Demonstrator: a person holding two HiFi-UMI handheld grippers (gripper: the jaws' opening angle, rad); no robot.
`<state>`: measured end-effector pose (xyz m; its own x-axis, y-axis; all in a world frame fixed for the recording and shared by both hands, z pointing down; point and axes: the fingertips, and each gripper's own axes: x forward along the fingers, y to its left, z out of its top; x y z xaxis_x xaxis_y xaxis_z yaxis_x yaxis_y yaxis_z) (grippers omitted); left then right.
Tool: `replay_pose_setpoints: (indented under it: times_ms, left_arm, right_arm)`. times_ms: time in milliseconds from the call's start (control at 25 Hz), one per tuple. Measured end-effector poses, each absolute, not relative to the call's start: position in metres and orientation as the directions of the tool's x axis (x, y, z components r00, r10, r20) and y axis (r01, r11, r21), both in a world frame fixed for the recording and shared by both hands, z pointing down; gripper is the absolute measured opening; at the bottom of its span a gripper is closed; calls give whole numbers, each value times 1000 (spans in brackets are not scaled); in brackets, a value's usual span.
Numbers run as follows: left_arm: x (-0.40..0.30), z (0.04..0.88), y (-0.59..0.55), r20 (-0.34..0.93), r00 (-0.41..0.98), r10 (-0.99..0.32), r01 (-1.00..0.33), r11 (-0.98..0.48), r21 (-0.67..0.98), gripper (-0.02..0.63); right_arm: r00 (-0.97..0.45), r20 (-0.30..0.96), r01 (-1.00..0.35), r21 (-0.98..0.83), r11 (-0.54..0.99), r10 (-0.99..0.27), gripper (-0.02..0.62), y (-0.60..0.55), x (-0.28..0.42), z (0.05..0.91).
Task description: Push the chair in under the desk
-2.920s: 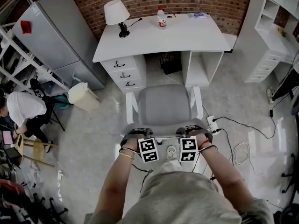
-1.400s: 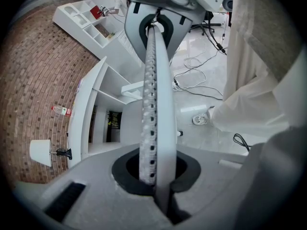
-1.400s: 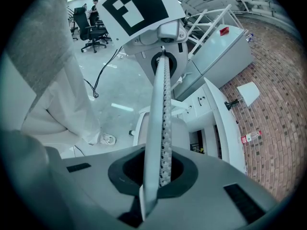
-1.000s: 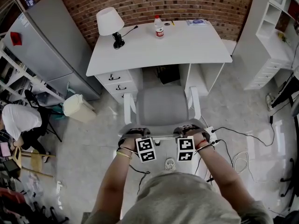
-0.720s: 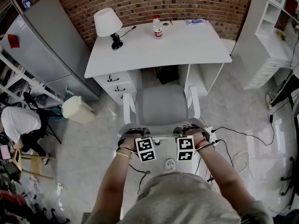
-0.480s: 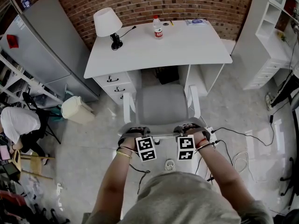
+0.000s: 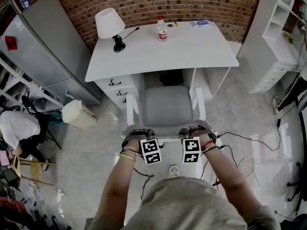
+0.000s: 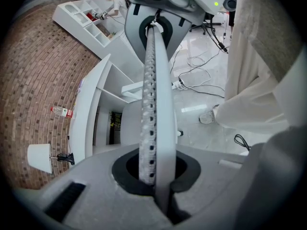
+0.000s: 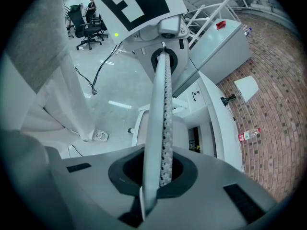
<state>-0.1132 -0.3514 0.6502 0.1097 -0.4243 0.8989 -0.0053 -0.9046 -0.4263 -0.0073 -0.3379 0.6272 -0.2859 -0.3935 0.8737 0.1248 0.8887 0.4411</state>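
A grey chair [image 7: 165, 107] with white armrests stands in front of the white desk [image 7: 192, 47], its seat front close to the kneehole between the drawers and the right leg panel. My left gripper [image 7: 139, 137] and right gripper [image 7: 194, 133] are both shut on the top edge of the chair's backrest, side by side. In the left gripper view the perforated backrest edge [image 8: 153, 104] runs up out of the shut left gripper [image 8: 156, 176]. The right gripper view shows the same edge [image 9: 160, 109] clamped in the right gripper [image 9: 156, 176].
A lamp [image 7: 108, 23] and a bottle [image 7: 161, 29] stand on the desk. A fridge [image 7: 43, 47] and a bin [image 7: 76, 114] are at the left, white shelves [image 7: 283, 37] at the right. Cables [image 7: 244, 147] lie on the floor by the chair. A person [image 7: 17, 128] crouches far left.
The chair has rolled forward towards the desk with me behind it; the gap between seat front and desk edge has shrunk. Both grips on the backrest are unchanged.
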Motion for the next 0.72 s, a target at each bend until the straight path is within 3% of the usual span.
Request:
replay_pose_setpoints:
  times_ms: [720]
  left_arm:
    - [-112, 648, -382, 896, 112, -429, 2, -902, -432, 14]
  right_arm:
    - [-271, 875, 117, 444, 888, -402, 11, -369, -6, 626]
